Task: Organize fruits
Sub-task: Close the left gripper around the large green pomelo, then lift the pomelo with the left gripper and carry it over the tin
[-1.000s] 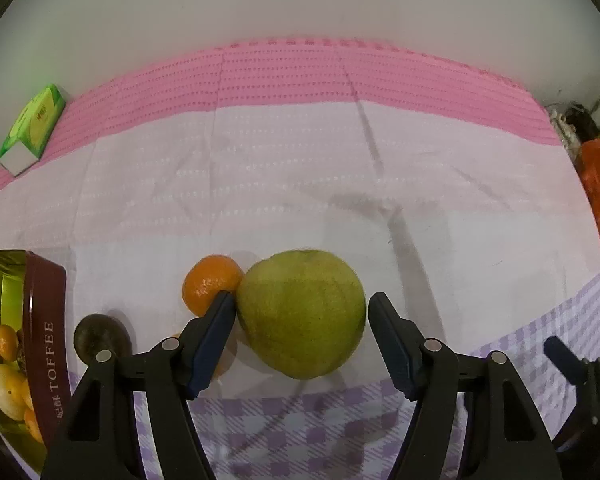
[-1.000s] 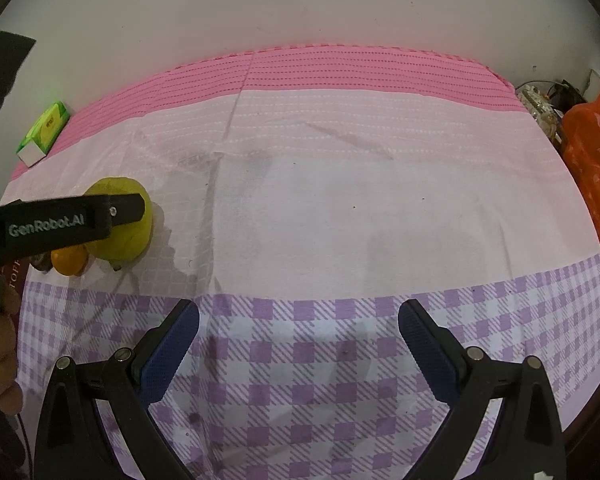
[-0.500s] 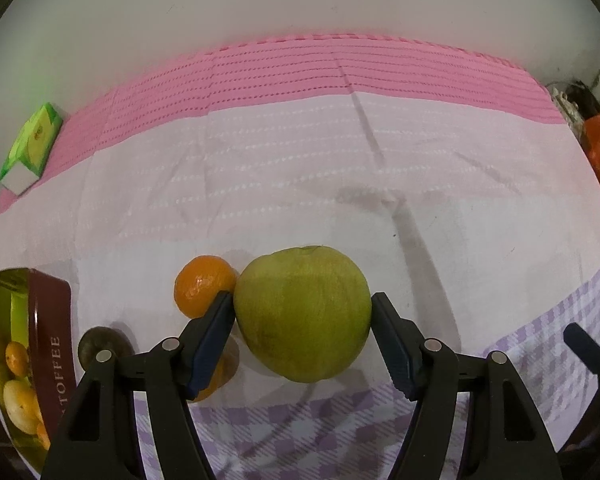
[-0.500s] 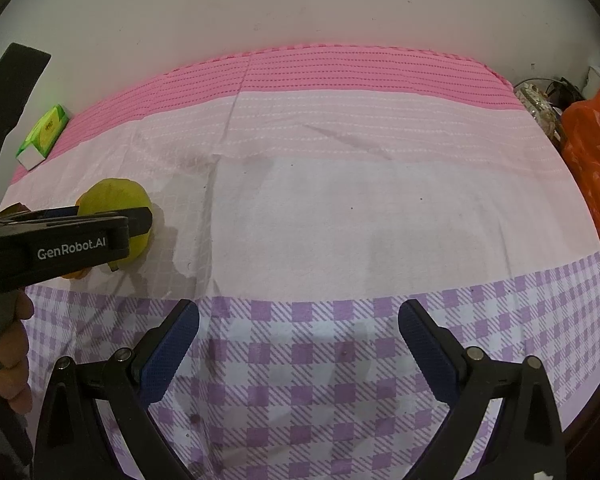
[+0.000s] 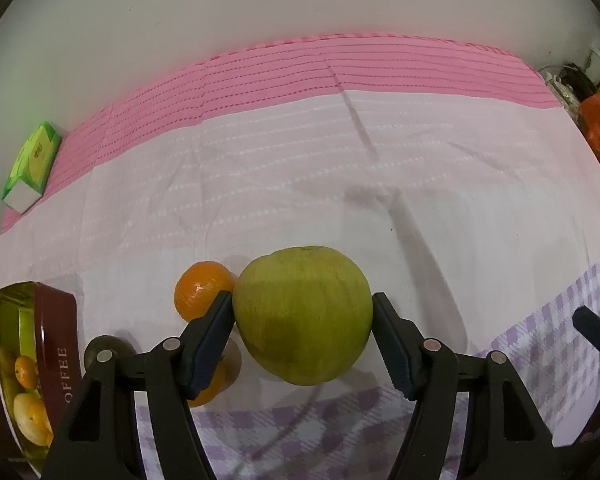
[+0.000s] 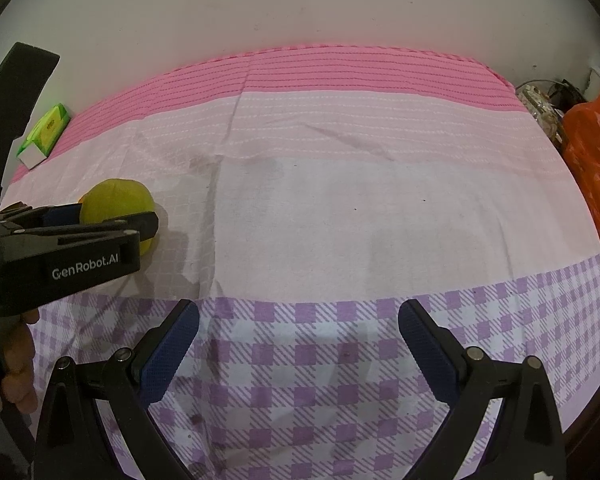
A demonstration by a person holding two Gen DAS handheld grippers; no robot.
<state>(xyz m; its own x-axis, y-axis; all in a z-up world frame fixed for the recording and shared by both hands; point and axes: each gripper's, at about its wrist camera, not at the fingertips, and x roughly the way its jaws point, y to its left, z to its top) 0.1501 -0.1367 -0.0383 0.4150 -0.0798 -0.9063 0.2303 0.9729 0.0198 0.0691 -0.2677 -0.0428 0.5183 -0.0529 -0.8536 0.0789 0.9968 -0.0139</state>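
Left tongs [image 5: 303,332] clamp a round, matte green pomelo [image 5: 302,314]; right tongs [image 6: 299,350] gape above checked cloth [image 6: 340,360].

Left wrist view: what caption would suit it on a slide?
Left gripper clamps a large green fruit beside two oranges and a toffee tin of fruit.
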